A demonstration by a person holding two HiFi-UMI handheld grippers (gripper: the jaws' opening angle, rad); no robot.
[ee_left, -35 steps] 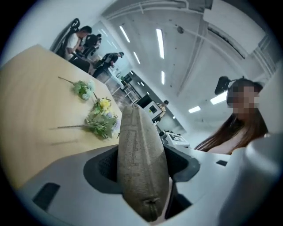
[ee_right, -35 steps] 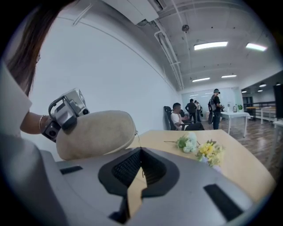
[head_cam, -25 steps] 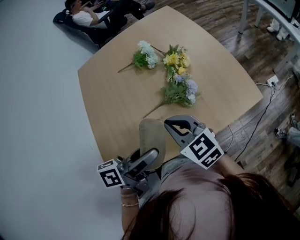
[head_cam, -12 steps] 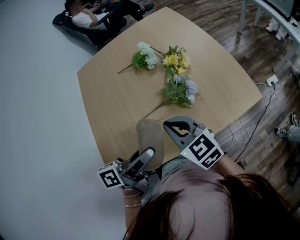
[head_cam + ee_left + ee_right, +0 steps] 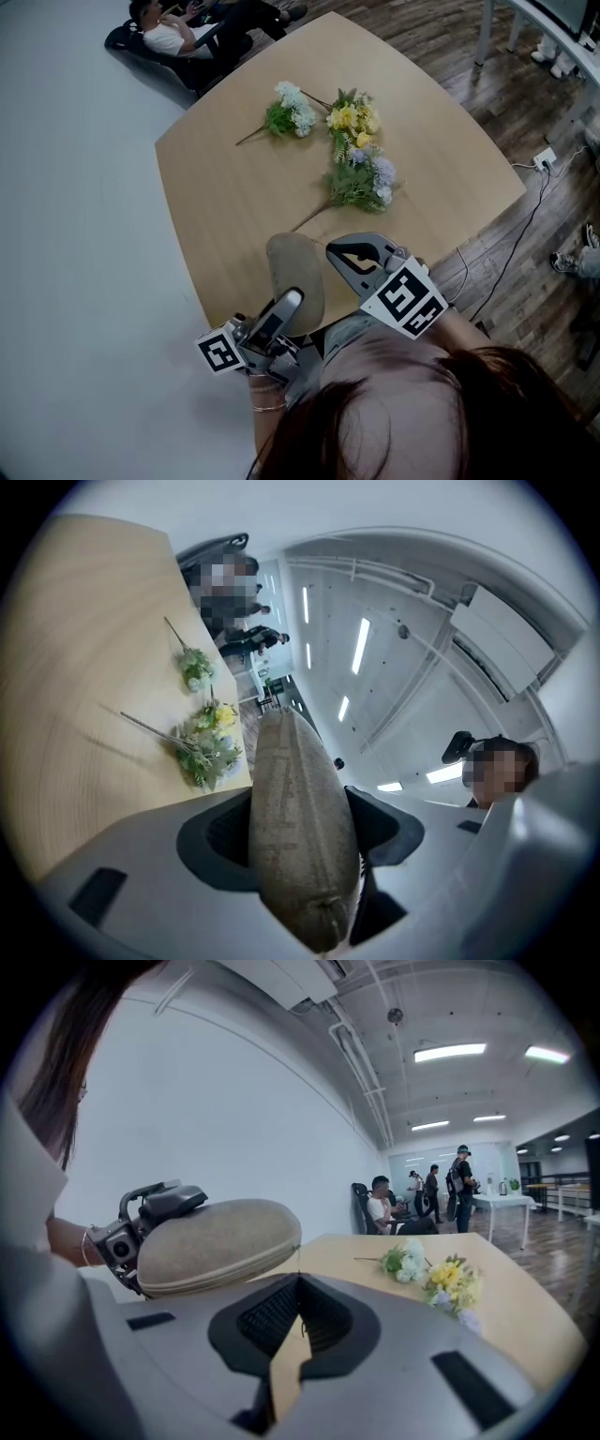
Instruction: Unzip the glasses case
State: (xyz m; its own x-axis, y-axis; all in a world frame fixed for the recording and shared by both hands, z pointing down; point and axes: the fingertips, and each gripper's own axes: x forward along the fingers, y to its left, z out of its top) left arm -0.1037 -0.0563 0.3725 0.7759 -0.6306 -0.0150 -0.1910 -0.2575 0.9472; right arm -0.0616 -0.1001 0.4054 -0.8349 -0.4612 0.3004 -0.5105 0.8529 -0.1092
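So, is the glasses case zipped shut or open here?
Shut, as far as shown: in the right gripper view the glasses case has both halves meeting along an unbroken seam. The left tongs clamp it.

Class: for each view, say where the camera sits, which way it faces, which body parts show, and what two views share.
Head view: on the head, facing steeply down at the table; hair, left claw, right claw show.
Left gripper view: on the left claw, along jaws clamping the glasses case.
Right gripper view: on the right claw, across the table; left wrist shows.
Shared: both gripper views show case and flowers.
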